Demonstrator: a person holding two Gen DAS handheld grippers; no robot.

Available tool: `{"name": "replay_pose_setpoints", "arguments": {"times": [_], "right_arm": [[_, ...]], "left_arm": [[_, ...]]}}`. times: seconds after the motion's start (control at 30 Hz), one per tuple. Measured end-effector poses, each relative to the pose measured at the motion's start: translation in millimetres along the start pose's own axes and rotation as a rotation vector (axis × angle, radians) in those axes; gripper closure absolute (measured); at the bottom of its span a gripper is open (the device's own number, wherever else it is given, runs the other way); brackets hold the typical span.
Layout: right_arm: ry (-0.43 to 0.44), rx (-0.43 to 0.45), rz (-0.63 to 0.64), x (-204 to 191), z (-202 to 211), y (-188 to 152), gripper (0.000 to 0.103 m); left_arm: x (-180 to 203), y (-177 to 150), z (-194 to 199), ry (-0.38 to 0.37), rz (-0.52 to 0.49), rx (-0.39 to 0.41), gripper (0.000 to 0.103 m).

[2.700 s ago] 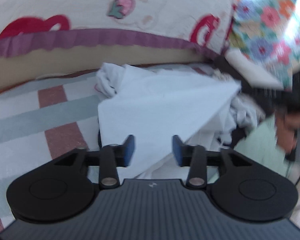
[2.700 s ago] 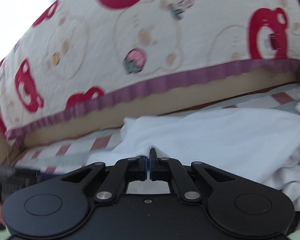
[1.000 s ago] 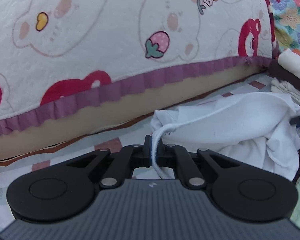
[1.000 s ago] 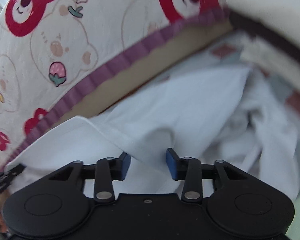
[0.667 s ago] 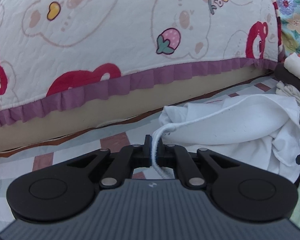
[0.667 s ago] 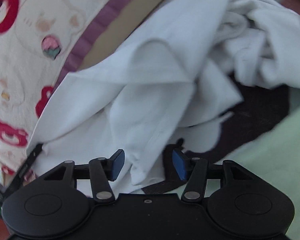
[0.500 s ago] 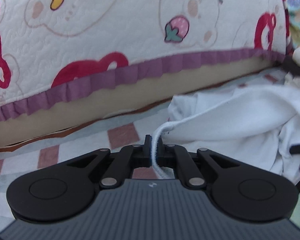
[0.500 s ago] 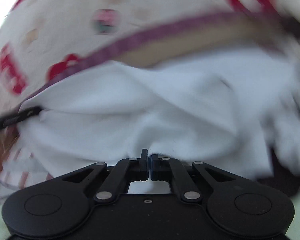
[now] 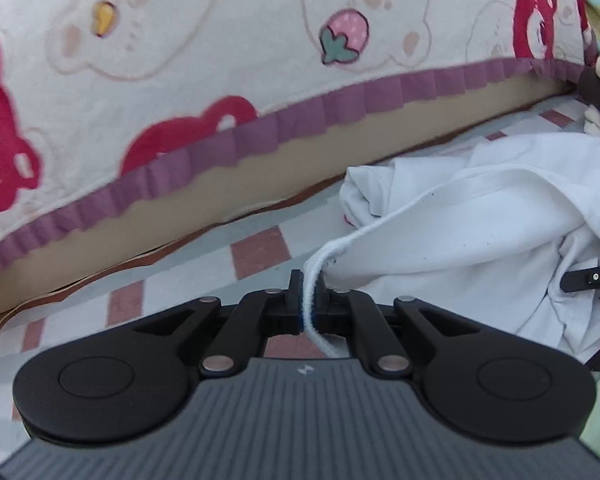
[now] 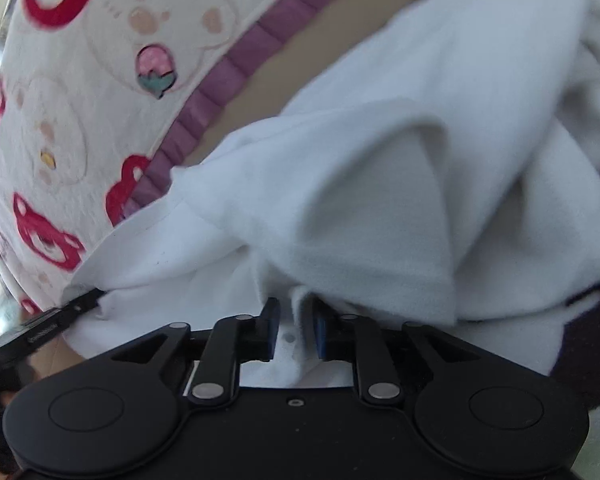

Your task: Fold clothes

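My left gripper [image 9: 309, 300] is clamped on the ribbed edge of the white garment [image 9: 480, 236], which lies bunched on the checked sheet [image 9: 260, 246] below the bear-print quilt [image 9: 220, 40]. My right gripper [image 10: 294, 334] pinches another fold of it. I judge this the spreading step; next I should draw both grips apart to flatten the cloth.

A cream quilt [image 9: 228, 40] printed with bears and strawberries, edged by a purple frill [image 9: 300, 116], hangs over a tan bed side [image 9: 260, 176]. Below lies a checked pink, grey and white sheet [image 9: 260, 248]. Daylight is soft.
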State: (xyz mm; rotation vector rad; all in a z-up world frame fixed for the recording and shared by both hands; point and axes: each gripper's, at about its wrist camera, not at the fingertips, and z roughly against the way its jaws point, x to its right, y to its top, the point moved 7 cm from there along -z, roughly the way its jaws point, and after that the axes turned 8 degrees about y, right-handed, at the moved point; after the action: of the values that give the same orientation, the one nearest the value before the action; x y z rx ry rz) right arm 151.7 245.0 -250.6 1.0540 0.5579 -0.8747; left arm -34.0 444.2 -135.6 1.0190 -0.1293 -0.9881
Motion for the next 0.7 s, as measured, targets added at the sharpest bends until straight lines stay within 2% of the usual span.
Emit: {"name": "replay_pose_setpoints", "arguments": {"times": [0.07,0.13,0.23,0.3,0.4,0.5,0.6,0.7], "right_arm": [[-0.062,-0.003,0.165,-20,10,6,0.099],[-0.115,0.065,0.265,-39,38,14,0.099],[-0.222,0.168,0.292,-55,96,20,0.099],[-0.309,0.203,0.329,-64,140,17,0.099],[-0.404,0.211,0.378,-71,204,18,0.100],[-0.512,0.269,0.419,-73,268,41,0.100],[-0.520,0.337,0.422,-87,322,54,0.100],[-0.494,0.352,0.437,-106,355,48,0.100]], "left_arm": [[-2,-7,17,0.045,0.043,0.033,0.100],[-8,-10,34,0.085,0.098,0.058,0.100],[-21,-1,58,0.120,0.120,0.097,0.100],[-35,16,82,0.129,0.117,0.164,0.100],[-58,38,113,0.096,0.174,0.229,0.100],[-70,49,135,0.060,0.199,0.262,0.100],[-77,47,156,0.013,0.224,0.298,0.099],[-87,36,184,-0.025,0.251,0.324,0.099]]}}
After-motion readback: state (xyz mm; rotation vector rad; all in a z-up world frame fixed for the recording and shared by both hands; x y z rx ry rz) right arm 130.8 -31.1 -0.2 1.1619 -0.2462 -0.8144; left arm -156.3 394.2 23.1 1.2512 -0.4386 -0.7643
